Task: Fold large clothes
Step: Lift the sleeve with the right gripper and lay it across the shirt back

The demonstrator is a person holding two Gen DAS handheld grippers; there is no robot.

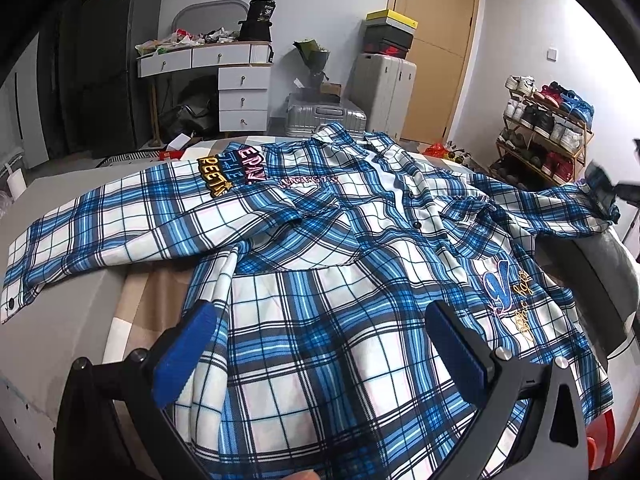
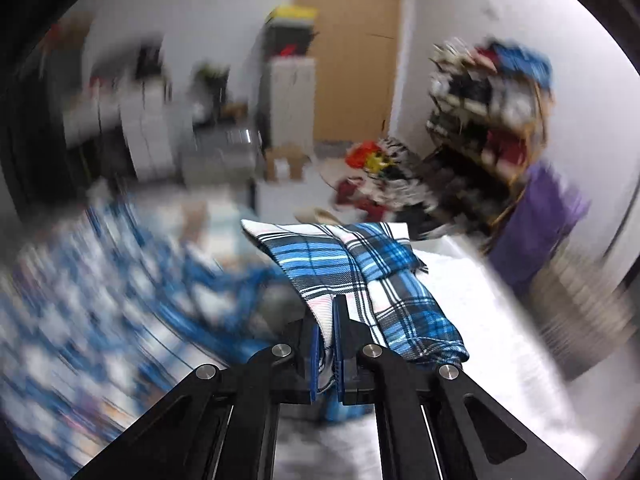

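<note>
Right gripper jaws tight on plaid shirt sleeve.

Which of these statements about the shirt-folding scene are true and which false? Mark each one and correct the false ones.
1. The right claw is shut on a sleeve of the plaid shirt. True.
2. The left claw is clamped on the shirt. False: its jaws stand wide open over the hem.
3. The shirt is red and green. False: it is blue and white plaid.
4. A shoe rack stands by the wall. True.
5. The shirt lies spread front up, its buttons showing. True.
</note>
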